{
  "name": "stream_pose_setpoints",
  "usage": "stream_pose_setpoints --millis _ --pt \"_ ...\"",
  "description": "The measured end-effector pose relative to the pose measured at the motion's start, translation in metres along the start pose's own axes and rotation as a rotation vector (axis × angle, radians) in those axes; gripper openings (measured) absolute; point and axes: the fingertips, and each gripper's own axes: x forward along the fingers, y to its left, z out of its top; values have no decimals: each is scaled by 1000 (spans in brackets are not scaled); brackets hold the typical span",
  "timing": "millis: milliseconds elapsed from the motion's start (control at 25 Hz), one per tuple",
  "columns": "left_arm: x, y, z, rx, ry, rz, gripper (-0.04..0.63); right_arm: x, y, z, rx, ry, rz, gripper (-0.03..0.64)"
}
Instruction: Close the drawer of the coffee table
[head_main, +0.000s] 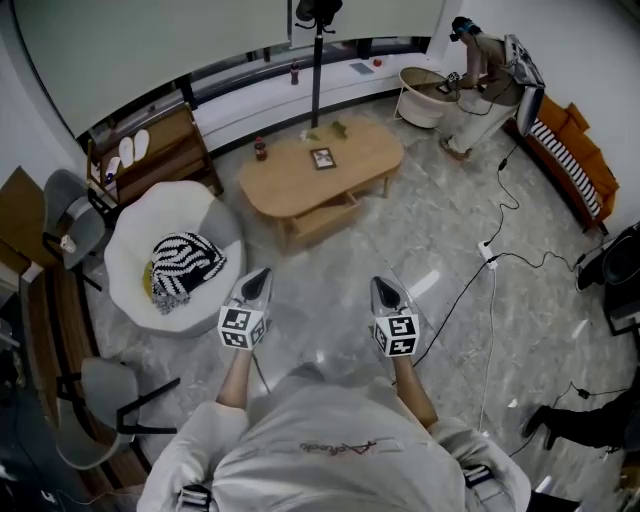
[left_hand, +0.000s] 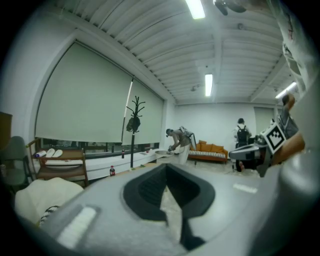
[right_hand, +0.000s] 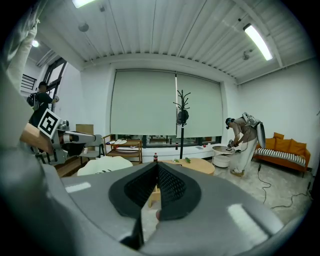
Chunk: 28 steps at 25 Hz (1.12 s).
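Drawer (head_main: 322, 218): sticks out from the bench (head_main: 300, 175), front toward the person, ready for a push.
Left gripper (head_main: 256, 288): pressed together, empty, well short.
Right gripper (head_main: 388, 296): likewise.

- The coffee table (head_main: 370, 150) stands in the middle, a frame (head_main: 322, 158) on it.
- Its drawer (head_main: 322, 220) sticks out on the near side.
- A round chair (head_main: 130, 235) stands left, a coat stand (head_main: 316, 60) behind.

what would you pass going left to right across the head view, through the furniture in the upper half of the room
grey chair → white armchair → coffee table → person bent over at the back → orange sofa
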Motion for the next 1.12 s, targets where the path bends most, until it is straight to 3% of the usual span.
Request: stream_pose_setpoints --millis 600,1120 --pt "93 76 24 14 -18 -37 0 110 -27 32 -4 -12 -28 5" --pt "117 91 18 12 3 -79 0 128 -31 25 18 4 -66 5"
